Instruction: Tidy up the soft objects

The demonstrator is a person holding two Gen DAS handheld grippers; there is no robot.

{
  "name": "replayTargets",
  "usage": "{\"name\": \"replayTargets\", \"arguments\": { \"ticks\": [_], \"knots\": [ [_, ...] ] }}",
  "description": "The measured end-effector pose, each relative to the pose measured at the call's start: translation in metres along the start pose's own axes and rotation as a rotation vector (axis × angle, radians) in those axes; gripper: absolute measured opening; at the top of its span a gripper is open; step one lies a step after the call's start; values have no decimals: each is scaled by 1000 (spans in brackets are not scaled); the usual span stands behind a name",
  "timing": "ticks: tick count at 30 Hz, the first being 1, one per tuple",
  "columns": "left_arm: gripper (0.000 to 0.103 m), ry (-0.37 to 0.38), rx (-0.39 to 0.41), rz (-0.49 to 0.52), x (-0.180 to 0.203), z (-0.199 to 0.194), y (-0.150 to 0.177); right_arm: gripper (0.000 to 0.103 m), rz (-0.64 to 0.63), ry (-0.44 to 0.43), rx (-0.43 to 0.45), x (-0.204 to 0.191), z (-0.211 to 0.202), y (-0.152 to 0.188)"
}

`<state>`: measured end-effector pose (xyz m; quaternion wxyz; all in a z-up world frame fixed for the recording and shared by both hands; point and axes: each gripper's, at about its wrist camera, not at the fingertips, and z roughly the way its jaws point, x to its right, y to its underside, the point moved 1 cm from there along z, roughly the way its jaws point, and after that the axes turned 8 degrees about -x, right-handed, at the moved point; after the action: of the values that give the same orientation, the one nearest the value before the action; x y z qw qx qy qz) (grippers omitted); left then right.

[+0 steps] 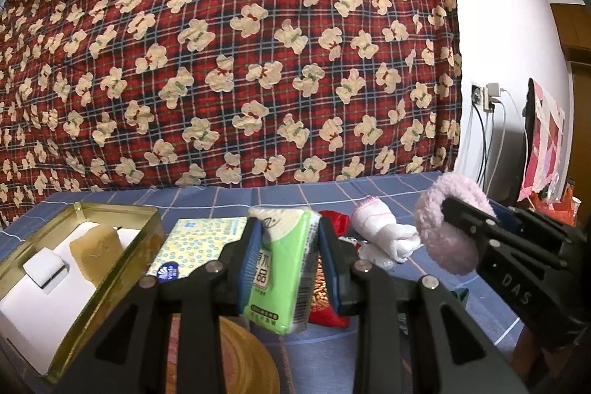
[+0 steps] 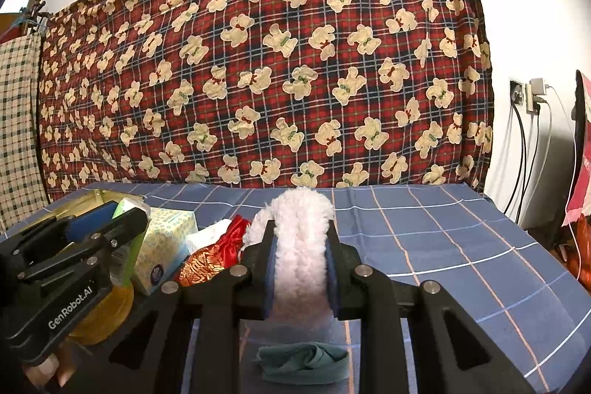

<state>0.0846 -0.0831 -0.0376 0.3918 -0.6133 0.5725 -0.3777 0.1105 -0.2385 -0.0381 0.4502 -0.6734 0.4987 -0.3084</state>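
Left gripper [image 1: 286, 242] and right gripper [image 2: 301, 253]: black angular linkages, silver rivets, blue finger pads [image 1: 246, 257]; white lettering "GenRobot.AI", "DAS".

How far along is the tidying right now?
Early on. The gold tin holds only a yellowish sponge and a small white block. In hand: the left claw grips a green tissue pack, the right claw a fluffy pink scrunchie. Left on the table: rolled white sock, red pouch, teal cloth.
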Motion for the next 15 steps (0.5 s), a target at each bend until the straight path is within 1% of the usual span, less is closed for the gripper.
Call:
{"name": "replayTargets", "arguments": {
  "ticks": [5, 12, 15],
  "knots": [
    [30, -6, -1, -5, -2, 1, 0, 24, 27, -9, 5, -1, 2, -1],
    [30, -24, 11, -15, -7, 0, 0, 24, 58, 7, 56, -6, 0, -4],
    [30, -36, 13, -17, -9, 0, 0, 24, 56, 3, 40, -11, 6, -5]
  ]
}}
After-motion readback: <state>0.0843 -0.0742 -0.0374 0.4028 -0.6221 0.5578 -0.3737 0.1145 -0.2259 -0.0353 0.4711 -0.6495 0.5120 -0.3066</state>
